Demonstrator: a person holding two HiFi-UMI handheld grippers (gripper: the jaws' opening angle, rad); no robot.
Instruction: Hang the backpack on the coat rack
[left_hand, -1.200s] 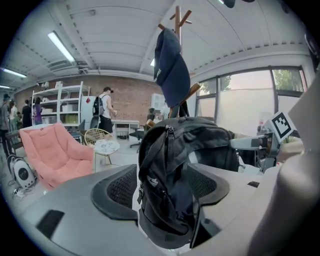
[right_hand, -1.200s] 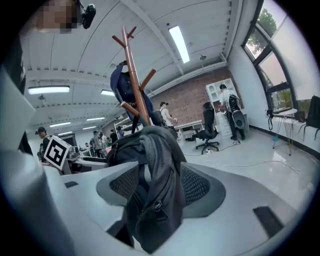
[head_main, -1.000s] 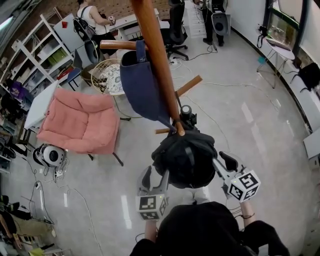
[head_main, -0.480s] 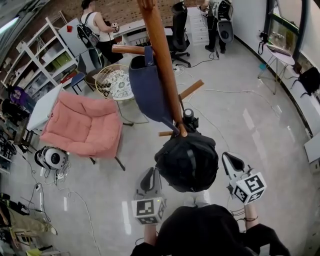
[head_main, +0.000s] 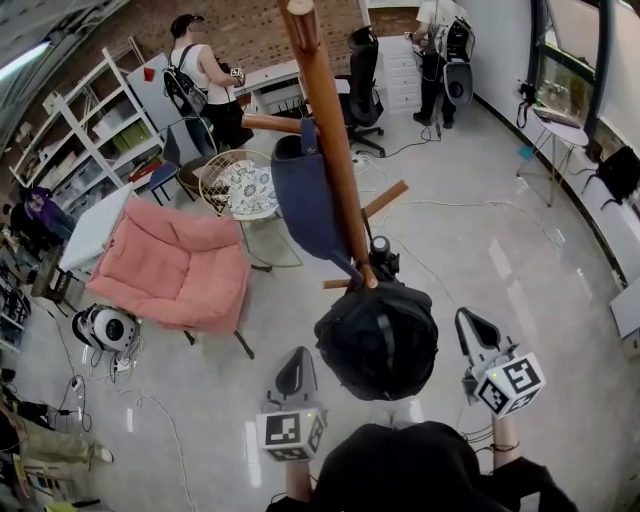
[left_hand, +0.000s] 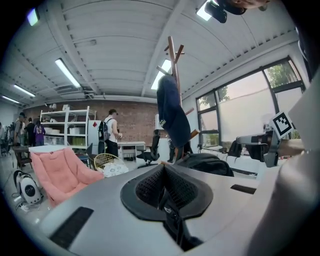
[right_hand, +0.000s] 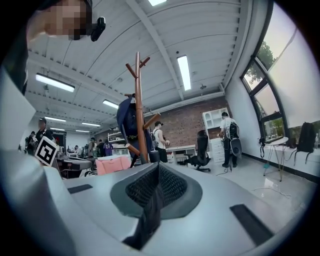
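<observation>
The black backpack (head_main: 378, 340) hangs low in front of me, against the foot of the wooden coat rack (head_main: 330, 150). A navy bag (head_main: 305, 195) hangs from one of the rack's pegs. My left gripper (head_main: 297, 360) is just left of the backpack and my right gripper (head_main: 468, 322) just right of it. In the left gripper view the left gripper (left_hand: 164, 182) is shut on a black backpack strap (left_hand: 174, 222), with the backpack (left_hand: 205, 164) and the rack (left_hand: 173, 55) ahead. In the right gripper view the right gripper (right_hand: 157, 177) is shut on another black strap (right_hand: 145, 220), and the rack (right_hand: 138, 100) stands beyond.
A pink armchair (head_main: 170, 265) and a round wire table (head_main: 240, 185) stand left of the rack. White shelves (head_main: 90, 130) line the far left. People (head_main: 205, 80) and an office chair (head_main: 362, 70) are at the back. Cables and a white device (head_main: 105, 328) lie on the floor.
Both grippers stood open beside the backpack before; both have since shut on its straps and risen. The backpack has come up slightly with them.
</observation>
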